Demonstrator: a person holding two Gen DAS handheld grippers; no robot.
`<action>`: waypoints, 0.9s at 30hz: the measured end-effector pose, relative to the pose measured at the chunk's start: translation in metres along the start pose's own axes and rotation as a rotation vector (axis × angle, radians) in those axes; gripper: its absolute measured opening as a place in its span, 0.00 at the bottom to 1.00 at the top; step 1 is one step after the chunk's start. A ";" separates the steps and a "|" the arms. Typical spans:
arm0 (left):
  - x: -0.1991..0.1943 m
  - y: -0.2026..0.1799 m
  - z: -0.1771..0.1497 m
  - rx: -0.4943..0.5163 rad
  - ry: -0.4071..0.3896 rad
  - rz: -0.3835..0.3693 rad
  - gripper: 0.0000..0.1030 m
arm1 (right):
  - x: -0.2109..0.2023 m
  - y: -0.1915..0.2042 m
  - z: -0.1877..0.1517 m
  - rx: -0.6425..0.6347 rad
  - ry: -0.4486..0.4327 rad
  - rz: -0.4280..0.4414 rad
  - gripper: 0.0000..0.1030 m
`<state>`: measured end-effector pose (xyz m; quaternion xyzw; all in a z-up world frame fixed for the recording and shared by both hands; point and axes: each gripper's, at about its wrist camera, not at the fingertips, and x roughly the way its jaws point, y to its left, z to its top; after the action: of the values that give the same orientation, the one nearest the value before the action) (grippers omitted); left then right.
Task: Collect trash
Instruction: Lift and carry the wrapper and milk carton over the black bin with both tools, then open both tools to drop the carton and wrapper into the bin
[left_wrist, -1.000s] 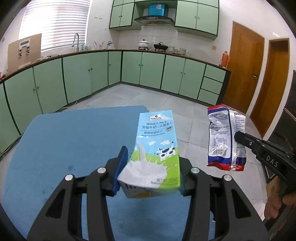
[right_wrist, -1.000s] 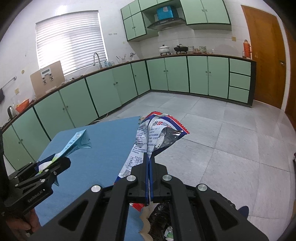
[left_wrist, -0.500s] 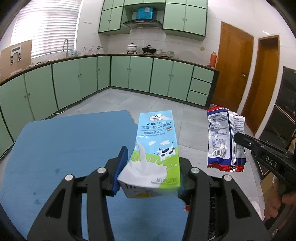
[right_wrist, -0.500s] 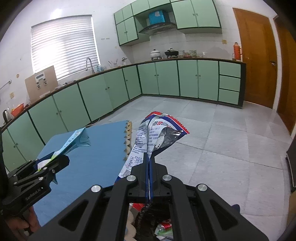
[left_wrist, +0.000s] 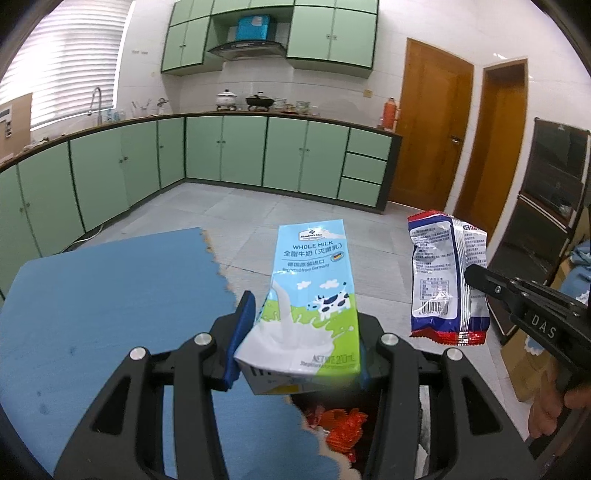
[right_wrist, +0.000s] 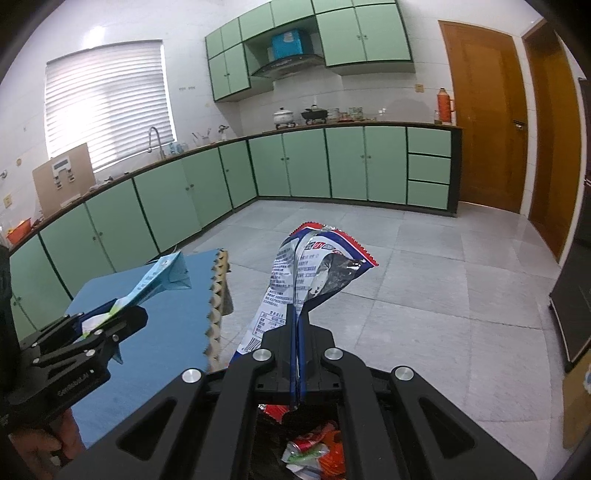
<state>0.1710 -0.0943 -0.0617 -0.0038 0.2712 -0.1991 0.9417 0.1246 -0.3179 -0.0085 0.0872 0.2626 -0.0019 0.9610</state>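
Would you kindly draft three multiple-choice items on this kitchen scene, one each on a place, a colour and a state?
1. Where is the bin of trash?
A. Below the right gripper
B. On the counter
C. By the window

2. What colour is the mat?
A. Red
B. Blue
C. Yellow

3. How is the milk carton held?
A. Lying loose on the mat
B. Clamped in the left gripper
C. Standing on the floor

Answers:
1 A, wrappers show in the bin under the jaws shut on the snack wrapper.
2 B, its surface is blue.
3 B, both pads press its sides.
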 end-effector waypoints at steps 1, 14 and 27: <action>0.001 -0.003 -0.001 0.002 0.002 -0.006 0.43 | 0.000 -0.002 0.000 0.003 0.001 -0.005 0.01; 0.030 -0.049 -0.011 0.043 0.029 -0.089 0.43 | -0.019 -0.041 -0.012 0.056 0.001 -0.065 0.01; 0.058 -0.067 -0.029 0.066 0.091 -0.107 0.43 | -0.008 -0.055 -0.029 0.085 0.048 -0.074 0.01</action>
<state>0.1759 -0.1753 -0.1087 0.0215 0.3063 -0.2581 0.9160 0.1000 -0.3671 -0.0381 0.1182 0.2882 -0.0466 0.9491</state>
